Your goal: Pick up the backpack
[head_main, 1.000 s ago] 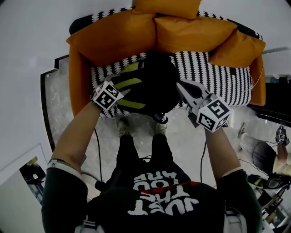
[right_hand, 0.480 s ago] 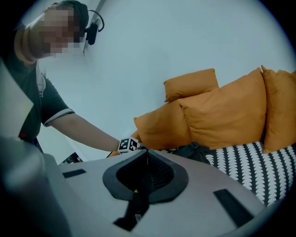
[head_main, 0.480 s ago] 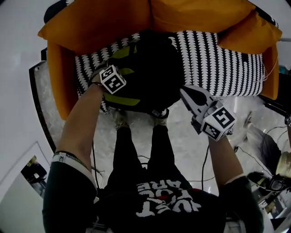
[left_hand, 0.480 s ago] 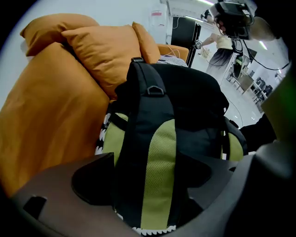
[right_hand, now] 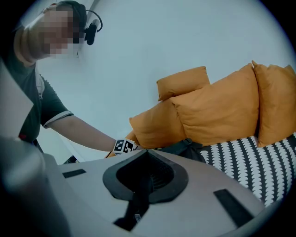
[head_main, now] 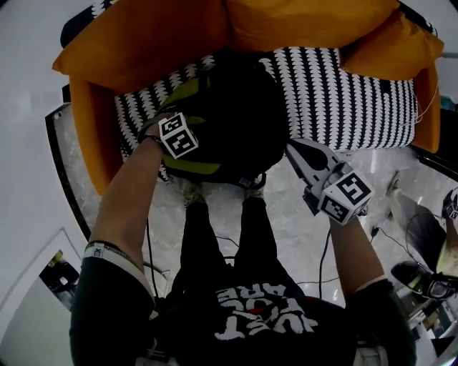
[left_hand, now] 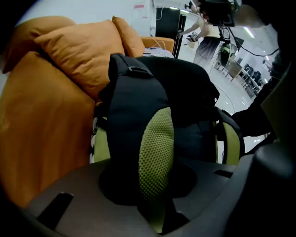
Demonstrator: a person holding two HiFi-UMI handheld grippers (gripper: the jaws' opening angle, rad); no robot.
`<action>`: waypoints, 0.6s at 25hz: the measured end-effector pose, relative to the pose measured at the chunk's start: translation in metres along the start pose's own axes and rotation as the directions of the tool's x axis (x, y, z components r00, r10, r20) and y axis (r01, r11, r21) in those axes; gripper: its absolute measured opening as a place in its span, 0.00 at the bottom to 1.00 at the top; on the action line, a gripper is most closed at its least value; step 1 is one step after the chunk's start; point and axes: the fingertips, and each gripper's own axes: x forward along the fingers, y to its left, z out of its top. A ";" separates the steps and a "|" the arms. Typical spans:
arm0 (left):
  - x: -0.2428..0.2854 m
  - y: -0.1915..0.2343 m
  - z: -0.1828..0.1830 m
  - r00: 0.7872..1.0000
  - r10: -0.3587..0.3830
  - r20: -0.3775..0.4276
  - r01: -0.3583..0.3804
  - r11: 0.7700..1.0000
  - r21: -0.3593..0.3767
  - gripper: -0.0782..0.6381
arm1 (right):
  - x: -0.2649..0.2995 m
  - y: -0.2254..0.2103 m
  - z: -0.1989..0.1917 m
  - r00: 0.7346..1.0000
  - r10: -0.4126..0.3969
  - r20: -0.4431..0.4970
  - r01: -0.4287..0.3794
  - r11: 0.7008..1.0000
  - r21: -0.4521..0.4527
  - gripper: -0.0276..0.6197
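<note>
Orange sofa (head_main: 93, 121), black-and-white seat cushion (head_main: 343, 93): a black backpack (head_main: 240, 114) with lime-green trim lies at the cushion's front edge, in front of the orange pillows (head_main: 308, 21). A person leans over it with both arms out. The left forearm (head_main: 125, 200) reaches forward, and the left gripper (left_hand: 156, 176) points steeply down into the pack. Its jaws are closing, with the green mesh shoulder strap (left_hand: 157, 139) pinched between them. The right forearm (head_main: 351, 250) sits lower, off the sofa's edge. The right gripper (head_main: 295, 149) is tilted gently downward, jaws drawn together, tips just beside the backpack's near corner.
</note>
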 end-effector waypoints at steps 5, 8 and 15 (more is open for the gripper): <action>-0.068 0.016 0.032 0.971 0.104 0.217 -0.073 0.986 -0.148 0.18 | -0.019 0.010 0.023 1.000 -0.005 0.018 0.005 1.000 -0.025 0.09; -0.114 0.021 0.045 0.925 0.173 0.338 -0.091 0.965 -0.247 0.14 | -0.027 0.024 0.042 0.999 -0.021 0.027 0.022 0.999 -0.025 0.09; -0.210 0.023 0.094 0.761 0.260 0.595 -0.036 0.932 -0.361 0.12 | -0.041 0.058 0.090 0.997 -0.026 0.071 0.033 0.995 -0.094 0.09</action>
